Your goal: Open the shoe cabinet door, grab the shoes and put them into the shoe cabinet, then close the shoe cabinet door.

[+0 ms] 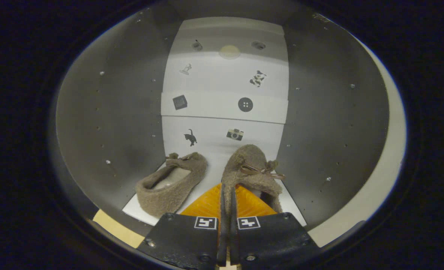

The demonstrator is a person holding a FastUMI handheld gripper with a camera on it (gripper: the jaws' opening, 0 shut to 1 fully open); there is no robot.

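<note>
I am looking into the open shoe cabinet (113,112), with its grey side walls to either side and a white back wall ahead. Two tan fuzzy shoes lie on the cabinet floor. The left shoe (169,185) rests free, toe pointing to the back wall. The right shoe (250,172) has a small bow on top, and its heel edge runs down between my fingers. My gripper (227,197) is shut on that thin edge of the right shoe, the two pads nearly meeting.
The white back wall (225,82) carries small printed pictures and a few holes. The white cabinet floor (214,157) shows between the two shoes. A pale cabinet front edge (387,165) runs along the right, and a tan strip (113,227) lies at the lower left.
</note>
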